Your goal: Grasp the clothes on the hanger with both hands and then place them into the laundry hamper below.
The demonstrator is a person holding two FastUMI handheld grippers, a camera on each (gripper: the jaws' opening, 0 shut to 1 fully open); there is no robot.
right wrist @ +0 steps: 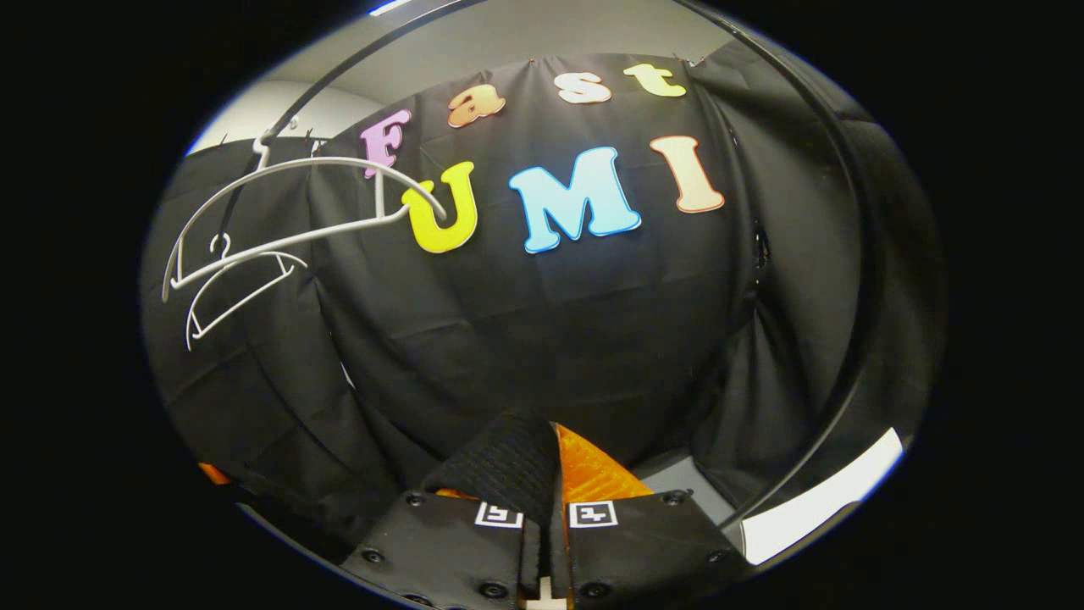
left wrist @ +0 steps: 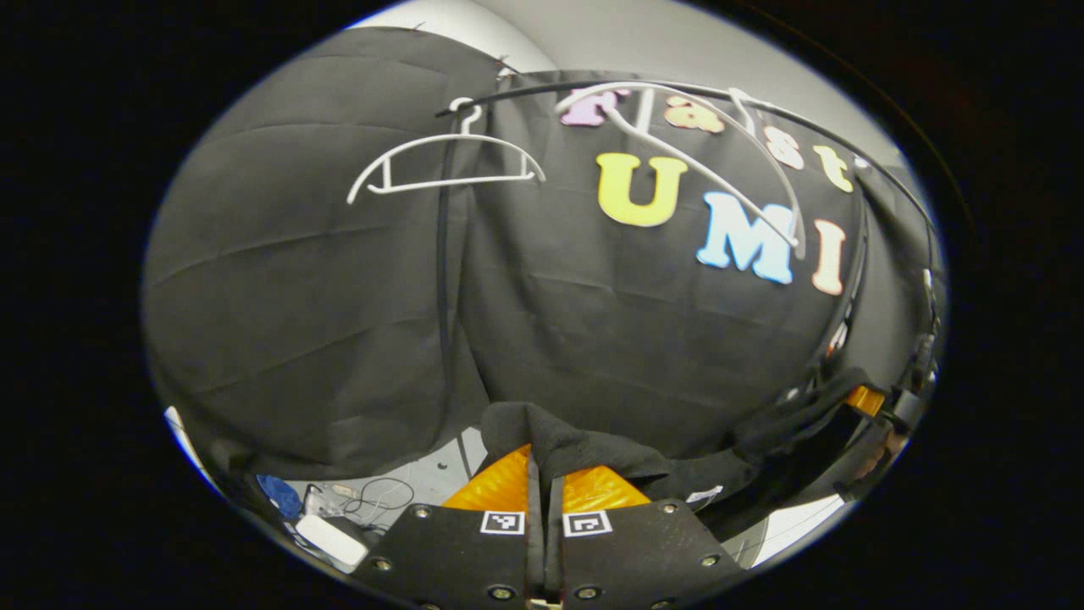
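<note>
Now both grippers, left gripper [left wrist: 542, 474] and right gripper [right wrist: 546, 462], have jaws nearly closed, pinching the dark garment [left wrist: 593, 453] stretched between them, clear of the bare hangers [left wrist: 445, 165] above.

Left gripper [left wrist: 544, 474]: matte black body plates, two halves split by a narrow centre seam
Left screws: round silver-ringed heads along plate edges
Left markings: two square black-and-white fiducial tags flanking the seam
Right gripper [right wrist: 550, 474]: same black plates, dark round screws, two square black-and-white tags beside the seam
</note>
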